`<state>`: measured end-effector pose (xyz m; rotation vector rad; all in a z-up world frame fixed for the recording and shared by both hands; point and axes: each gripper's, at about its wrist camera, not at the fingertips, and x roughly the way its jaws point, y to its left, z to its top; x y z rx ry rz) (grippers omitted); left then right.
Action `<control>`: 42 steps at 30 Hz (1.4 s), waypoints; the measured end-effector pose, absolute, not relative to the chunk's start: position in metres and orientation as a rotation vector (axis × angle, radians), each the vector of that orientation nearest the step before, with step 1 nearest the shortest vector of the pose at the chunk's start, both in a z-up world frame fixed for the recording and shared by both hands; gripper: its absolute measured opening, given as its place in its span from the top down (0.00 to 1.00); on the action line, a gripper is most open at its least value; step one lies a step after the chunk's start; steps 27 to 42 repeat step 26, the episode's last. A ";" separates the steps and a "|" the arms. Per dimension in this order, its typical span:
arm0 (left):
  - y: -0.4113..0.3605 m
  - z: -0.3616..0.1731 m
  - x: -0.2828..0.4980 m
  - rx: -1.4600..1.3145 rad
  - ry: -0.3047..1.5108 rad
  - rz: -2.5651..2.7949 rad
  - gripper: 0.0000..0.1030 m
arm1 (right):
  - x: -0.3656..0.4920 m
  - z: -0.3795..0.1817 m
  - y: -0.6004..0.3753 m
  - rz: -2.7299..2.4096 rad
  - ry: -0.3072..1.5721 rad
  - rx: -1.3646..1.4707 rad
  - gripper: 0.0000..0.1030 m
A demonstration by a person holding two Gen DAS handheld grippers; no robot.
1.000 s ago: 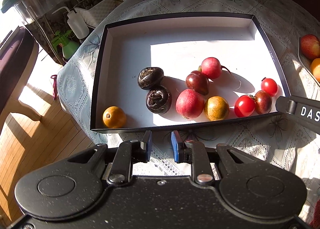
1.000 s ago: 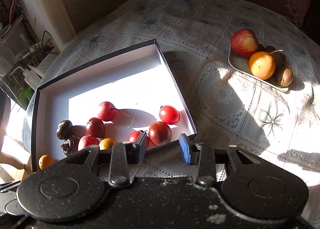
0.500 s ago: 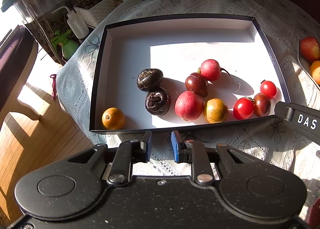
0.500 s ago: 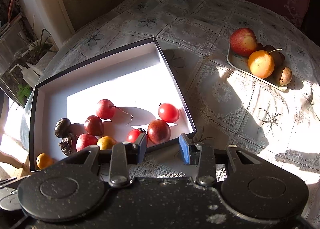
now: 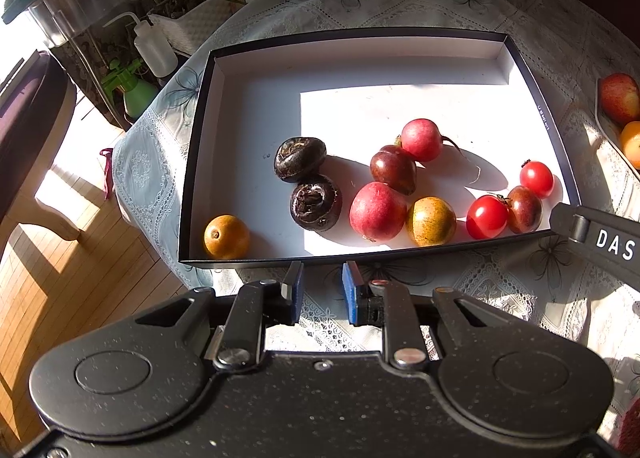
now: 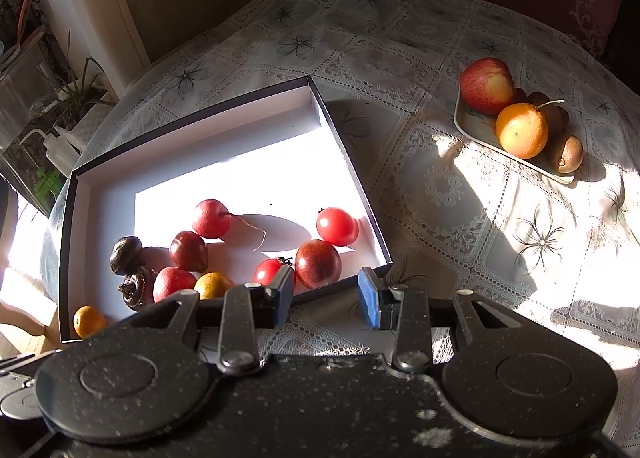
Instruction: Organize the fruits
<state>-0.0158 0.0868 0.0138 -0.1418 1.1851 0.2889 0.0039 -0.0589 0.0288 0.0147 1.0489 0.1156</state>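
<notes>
both my grippers, left gripper [image 5: 320,288] and right gripper [image 6: 325,296], hover part-open and empty before the box [image 5: 192,185]; fruit sits there and on the tray [image 6: 464,122], so i can't call the stage.

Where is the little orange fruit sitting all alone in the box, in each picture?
Left wrist view: orange fruit in the box's near-left corner, apart from the others.
Right wrist view: orange fruit at far lower left, same corner.
Shared landmark: the two dark wrinkled fruits nearby.
</notes>
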 end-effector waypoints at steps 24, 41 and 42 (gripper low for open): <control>0.086 0.014 -0.016 -0.149 1.173 0.302 0.69 | 0.003 0.031 -0.058 0.123 1.046 0.021 0.63; 0.083 0.015 -0.015 -0.133 1.168 0.301 0.69 | 0.002 0.032 -0.061 0.121 1.042 0.024 0.63; 0.083 0.015 -0.015 -0.133 1.168 0.301 0.69 | 0.002 0.032 -0.061 0.121 1.042 0.024 0.63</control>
